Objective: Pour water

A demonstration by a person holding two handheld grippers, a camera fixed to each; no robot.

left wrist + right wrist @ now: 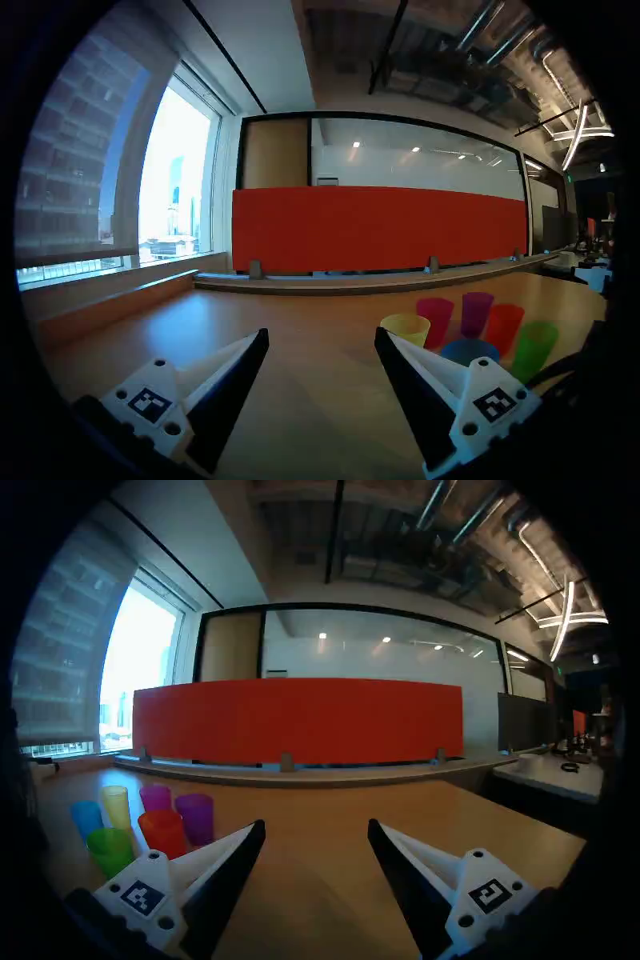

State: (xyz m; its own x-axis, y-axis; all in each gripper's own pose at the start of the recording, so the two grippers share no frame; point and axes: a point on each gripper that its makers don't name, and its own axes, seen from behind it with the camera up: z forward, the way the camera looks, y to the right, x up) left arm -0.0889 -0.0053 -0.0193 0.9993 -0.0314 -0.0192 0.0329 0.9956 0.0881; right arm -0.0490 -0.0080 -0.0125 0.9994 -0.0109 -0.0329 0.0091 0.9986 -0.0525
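Left gripper view: six plastic cups stand upright in a tight group on the table (264, 308), to the right of and beyond the right finger (432, 392) of the left gripper (320, 332). The yellow cup (406, 328) is nearest that finger's tip, with the pink cup (434, 320) just behind it. The purple cup (477, 312) is farthest back, the red cup (504, 328) is beside it, and the green cup (534, 348) is at the right end. The blue cup (469, 350) is in front, partly hidden by the finger. Whether any cup holds water cannot be told. The left gripper's fingers are spread wide over bare wood, with nothing between them.

In the right gripper view the cups stand at the left, beside the left finger (200, 872) of the right gripper (315, 824). Green and red are nearest. That gripper is likewise spread wide and empty above the table.

Along the table's far edge runs a red partition (376, 228), with a glass wall (416, 156) behind it and a bright window (172, 192) to the left. A second desk (552, 772) stands at the right.
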